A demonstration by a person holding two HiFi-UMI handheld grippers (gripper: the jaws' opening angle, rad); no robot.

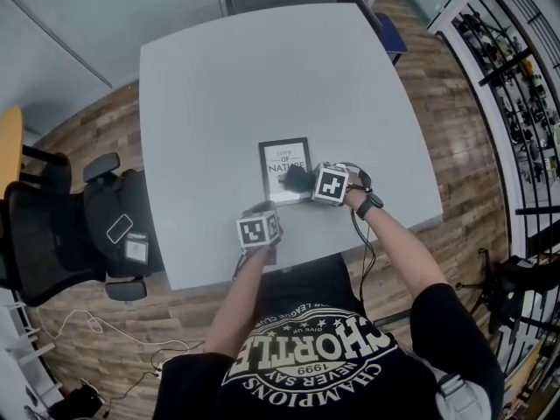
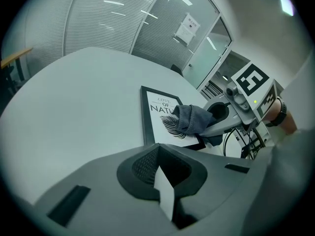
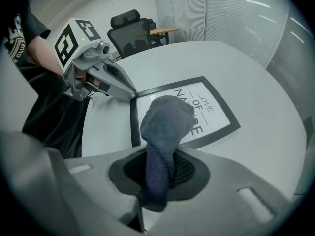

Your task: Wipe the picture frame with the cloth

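Note:
A black picture frame (image 1: 282, 157) with a white print lies flat on the pale table (image 1: 262, 68), near its front edge. My right gripper (image 1: 306, 182) is shut on a bunched dark blue cloth (image 1: 297, 178), which rests on the frame's near right part. The cloth (image 3: 165, 119) rises from my right jaws and covers part of the print (image 3: 216, 114). My left gripper (image 1: 265, 208) looks shut, and its tip (image 3: 132, 95) touches the frame's near left corner. From the left gripper view, the cloth (image 2: 192, 119) sits on the frame (image 2: 156, 113).
A black office chair (image 1: 52, 226) stands left of the table, with an orange table edge (image 1: 7, 147) beyond it. A blue seat (image 1: 391, 35) is at the far right corner. A railing (image 1: 516, 86) runs along the right. Cables lie on the wooden floor.

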